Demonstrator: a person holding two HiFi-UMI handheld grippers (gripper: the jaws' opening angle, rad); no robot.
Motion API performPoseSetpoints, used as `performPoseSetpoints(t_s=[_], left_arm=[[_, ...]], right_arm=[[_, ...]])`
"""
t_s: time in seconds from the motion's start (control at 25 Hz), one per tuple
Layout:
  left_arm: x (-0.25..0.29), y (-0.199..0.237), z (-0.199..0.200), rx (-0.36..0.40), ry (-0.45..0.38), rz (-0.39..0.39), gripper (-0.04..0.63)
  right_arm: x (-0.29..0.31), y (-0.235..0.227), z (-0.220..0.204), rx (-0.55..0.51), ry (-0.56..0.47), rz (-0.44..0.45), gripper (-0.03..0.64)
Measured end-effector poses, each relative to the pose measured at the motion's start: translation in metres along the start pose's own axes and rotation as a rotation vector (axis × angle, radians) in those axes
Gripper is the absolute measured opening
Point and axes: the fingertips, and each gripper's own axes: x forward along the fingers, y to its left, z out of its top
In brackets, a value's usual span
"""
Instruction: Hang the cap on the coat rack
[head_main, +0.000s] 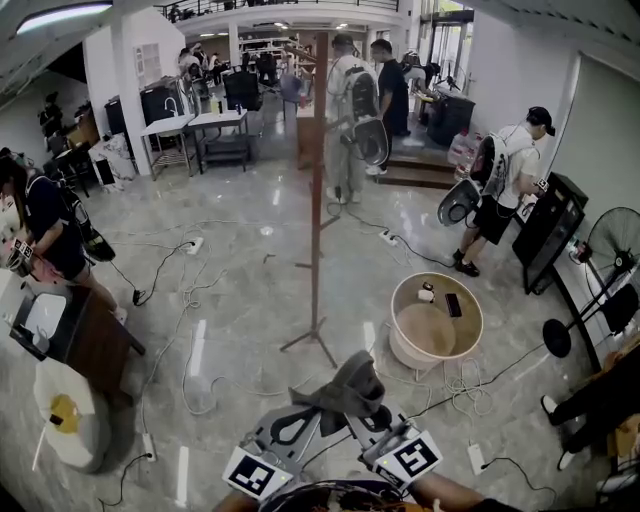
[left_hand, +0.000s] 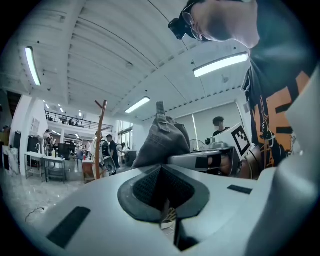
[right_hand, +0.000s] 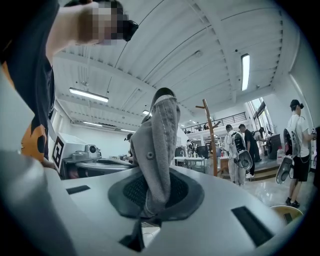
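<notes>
In the right gripper view, my right gripper is shut on a fold of the grey cap, which stands up from its pads. In the head view the cap sits at the bottom centre above both grippers. My left gripper is shut, with no fabric showing between its pads. From there the cap appears just beyond its tips, beside the right gripper's body. The wooden coat rack stands upright on the floor straight ahead, a few steps away, with bare pegs at its top.
A round wooden tub table with a phone on it stands right of the rack's feet. Cables trail across the glossy floor. People stand behind the rack and at the right. Fans line the right edge.
</notes>
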Motion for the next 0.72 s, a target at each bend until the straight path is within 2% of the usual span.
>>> performPoseSetpoints(t_s=[0.4,0.72], left_arm=[[-0.03,0.029,-0.011,-0.022,-0.001,0.002,0.023],[-0.006,0.065,-0.019,-0.029,0.002,-0.021,0.023]], right_arm=[[0.027,0.024,-0.006,-0.009,0.014,-0.026,0.044],[0.058,-0.012,-0.007,-0.019,0.019,-0.059,0.044]])
